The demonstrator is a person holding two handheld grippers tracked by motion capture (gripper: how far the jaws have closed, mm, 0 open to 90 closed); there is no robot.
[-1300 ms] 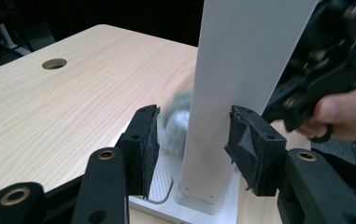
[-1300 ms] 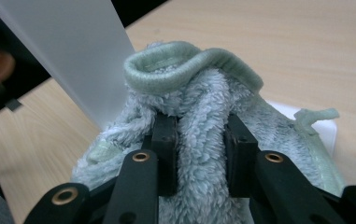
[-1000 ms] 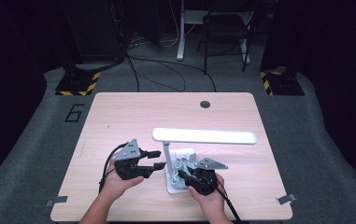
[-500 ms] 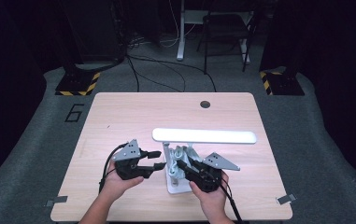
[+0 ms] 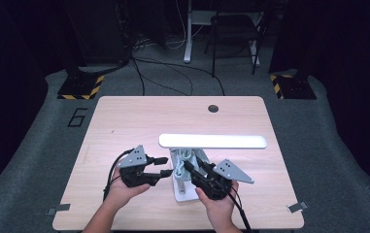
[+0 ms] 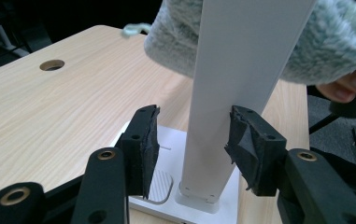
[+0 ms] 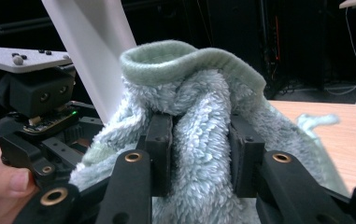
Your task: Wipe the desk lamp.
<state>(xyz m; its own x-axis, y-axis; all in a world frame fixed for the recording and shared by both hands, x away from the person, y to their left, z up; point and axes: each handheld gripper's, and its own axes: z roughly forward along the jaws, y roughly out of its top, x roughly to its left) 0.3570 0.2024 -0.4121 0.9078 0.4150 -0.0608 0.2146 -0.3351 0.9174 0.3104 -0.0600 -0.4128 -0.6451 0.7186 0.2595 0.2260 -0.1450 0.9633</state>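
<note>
Right hand-held gripper [image 7: 199, 154] pinching fuzzy sock [image 7: 203, 116], seemingly mid-table.

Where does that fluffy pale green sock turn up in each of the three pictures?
High view: the sock is a small pale bundle at the lamp post, under the white lamp head, between the two hand-held grippers.
Left gripper view: top of the picture, wrapped behind the post.
Right gripper view: centre, bunched between the right hand-held gripper pads.
Shared landmark: the white lamp post, which stands beside the sock in all three.
</note>
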